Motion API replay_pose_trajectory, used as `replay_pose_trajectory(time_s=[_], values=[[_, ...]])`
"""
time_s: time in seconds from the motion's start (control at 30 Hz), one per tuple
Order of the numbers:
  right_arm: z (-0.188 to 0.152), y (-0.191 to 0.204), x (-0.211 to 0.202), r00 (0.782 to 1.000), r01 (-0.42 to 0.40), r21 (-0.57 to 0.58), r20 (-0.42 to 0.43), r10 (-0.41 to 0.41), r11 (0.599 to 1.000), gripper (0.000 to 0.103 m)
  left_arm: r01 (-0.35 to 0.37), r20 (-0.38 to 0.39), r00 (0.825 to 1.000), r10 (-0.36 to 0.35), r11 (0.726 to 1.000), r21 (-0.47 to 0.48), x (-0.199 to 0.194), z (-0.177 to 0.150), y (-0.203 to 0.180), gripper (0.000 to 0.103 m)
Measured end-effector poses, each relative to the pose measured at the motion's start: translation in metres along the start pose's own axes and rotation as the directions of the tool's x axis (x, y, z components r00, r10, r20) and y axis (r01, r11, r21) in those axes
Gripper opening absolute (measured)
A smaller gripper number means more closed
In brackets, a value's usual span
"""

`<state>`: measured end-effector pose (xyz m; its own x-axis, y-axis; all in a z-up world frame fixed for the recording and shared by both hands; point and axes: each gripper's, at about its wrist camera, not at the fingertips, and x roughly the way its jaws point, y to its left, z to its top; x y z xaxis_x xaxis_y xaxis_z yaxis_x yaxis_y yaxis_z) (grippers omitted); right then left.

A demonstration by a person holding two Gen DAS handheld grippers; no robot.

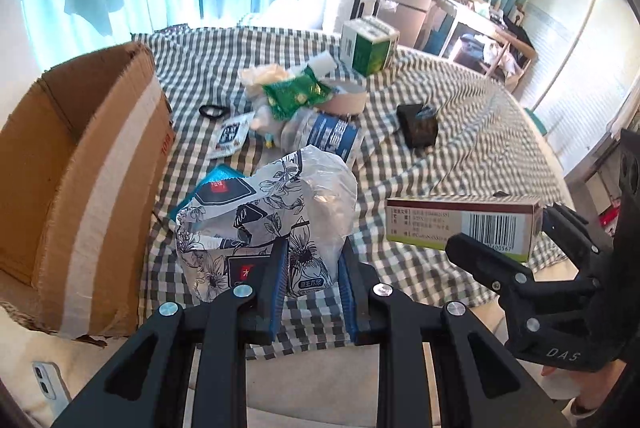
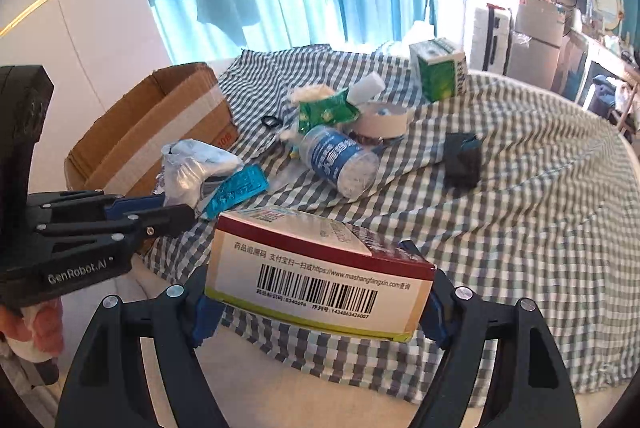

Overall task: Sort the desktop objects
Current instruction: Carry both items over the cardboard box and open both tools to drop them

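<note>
Both tongs are pinching cargo beside the cardboard box [image 1: 80,164] — left gripper [image 1: 312,280] gripping a floral tissue pack [image 1: 272,212], right gripper [image 2: 320,308] clamping a medicine carton [image 2: 320,268]; beyond the box, bottle [image 2: 340,160], tape and wrappers are waiting unsorted.

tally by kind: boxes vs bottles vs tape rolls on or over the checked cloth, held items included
Boxes: 3: cardboard box, green carton, barcoded medicine box in the right gripper
Bottles: 1: blue-label bottle, lying on its side
Tape rolls: 1: tape roll
Total: 5
</note>
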<state>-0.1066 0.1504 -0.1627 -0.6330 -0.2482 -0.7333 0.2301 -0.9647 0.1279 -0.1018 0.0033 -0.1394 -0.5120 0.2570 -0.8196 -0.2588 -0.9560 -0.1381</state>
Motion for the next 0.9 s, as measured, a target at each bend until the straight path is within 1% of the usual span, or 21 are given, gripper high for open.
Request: replay_pose_trajectory(time_s=[0.07, 0.3, 0.5, 0.53, 0.7, 0.83, 0.9], values=[[0.004, 0.005, -0.01, 1.0, 0.022, -0.012, 0.011, -0.022, 1.0, 0.078, 0.002, 0.02, 1.0, -0.002, 1.0, -0.003, -0.01, 0.003, 0.0, 0.023], [0.025, 0.026, -0.054, 0.996, 0.022, -0.042, 0.093, -0.018, 0.999, 0.078, -0.016, 0.095, 0.995, 0.017, 1.0, -0.014, -0.048, 0.012, 0.004, 0.023], [0.043, 0.056, -0.087, 0.988, 0.018, -0.089, 0.157, -0.004, 0.996, 0.078, -0.024, 0.174, 0.984, 0.031, 0.999, -0.042, -0.09, 0.024, 0.018, 0.023], [0.046, 0.062, -0.092, 0.986, 0.017, -0.098, 0.169, 0.0, 0.995, 0.078, -0.024, 0.193, 0.981, 0.033, 0.998, -0.05, -0.1, 0.027, 0.022, 0.023], [0.059, 0.09, -0.106, 0.98, 0.001, -0.137, 0.195, 0.026, 0.991, 0.078, -0.04, 0.24, 0.969, 0.059, 0.996, -0.083, -0.132, 0.039, 0.046, 0.024], [0.074, 0.116, -0.108, 0.977, -0.021, -0.174, 0.207, 0.057, 0.985, 0.078, -0.012, 0.274, 0.96, 0.054, 0.989, -0.15, -0.154, 0.052, 0.078, 0.024], [0.082, 0.129, -0.106, 0.976, -0.038, -0.192, 0.205, 0.078, 0.981, 0.078, -0.038, 0.289, 0.954, 0.085, 0.985, -0.166, -0.161, 0.055, 0.094, 0.024]])
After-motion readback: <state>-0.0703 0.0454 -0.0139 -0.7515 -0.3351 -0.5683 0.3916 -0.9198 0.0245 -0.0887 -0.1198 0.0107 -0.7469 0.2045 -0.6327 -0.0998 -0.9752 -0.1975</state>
